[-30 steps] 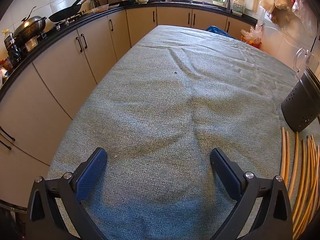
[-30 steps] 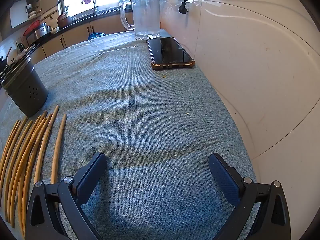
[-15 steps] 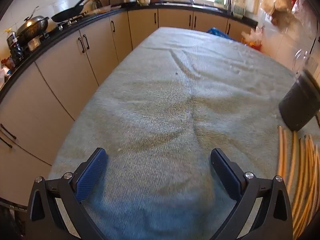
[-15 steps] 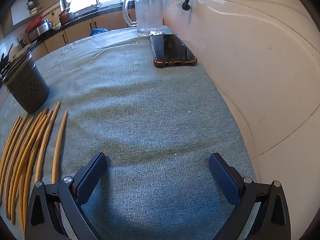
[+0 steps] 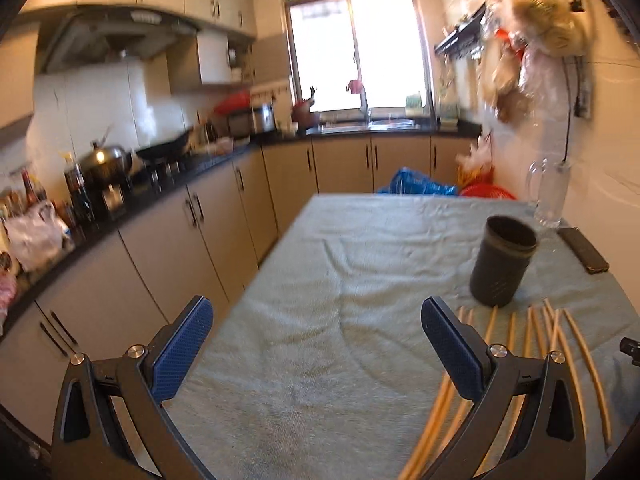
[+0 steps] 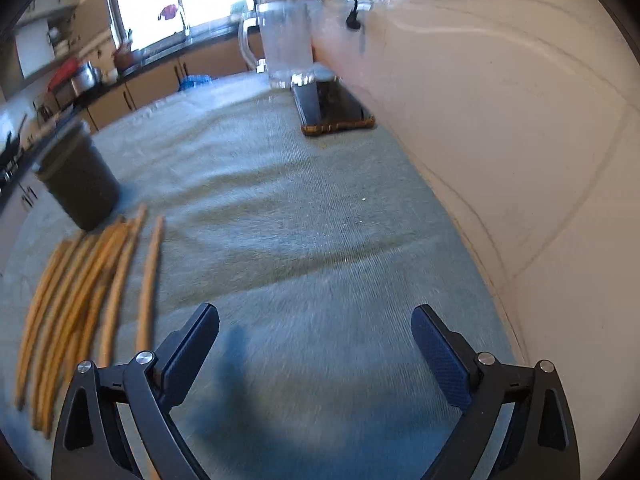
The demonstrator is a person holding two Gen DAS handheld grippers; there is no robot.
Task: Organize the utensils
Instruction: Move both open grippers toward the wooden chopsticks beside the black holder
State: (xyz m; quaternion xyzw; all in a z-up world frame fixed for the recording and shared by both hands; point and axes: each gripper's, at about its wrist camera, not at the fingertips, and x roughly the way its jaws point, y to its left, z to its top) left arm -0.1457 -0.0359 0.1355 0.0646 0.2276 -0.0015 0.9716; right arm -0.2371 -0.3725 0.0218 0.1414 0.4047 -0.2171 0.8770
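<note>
Left tongs [image 5: 316, 344]: spread wide, holding nothing, hovering above the cloth-covered counter [image 5: 328, 280]; the nearest chopsticks lie just to their right, partly behind the right pad.

Right tongs [image 6: 316, 340]: spread wide as well, nothing between the pads, over bare cloth at the near right part of the counter, beside the wall.

Chopsticks [image 5: 532, 332]: a loose row of bamboo sticks lying flat on the cloth, roughly parallel, running near to far; in the right wrist view they sit at the left [image 6: 92, 276], blurred, so an exact count is not possible.

Holder [image 5: 502, 266]: dark round cup with small holes, upright, just beyond the far tips of the sticks; also seen at the left in the right wrist view [image 6: 76, 180]. Its inside looks empty from here, though the bottom is hidden.

Other things: a phone [image 6: 334, 106] lies at the far right by the wall, with a clear pitcher [image 6: 284, 46] just beyond it.

Progress: apparently at the very start. No stick stands in the holder and none is gripped.

Left to do: by my reading, every stick must be picked up and dropped into the holder.
</note>
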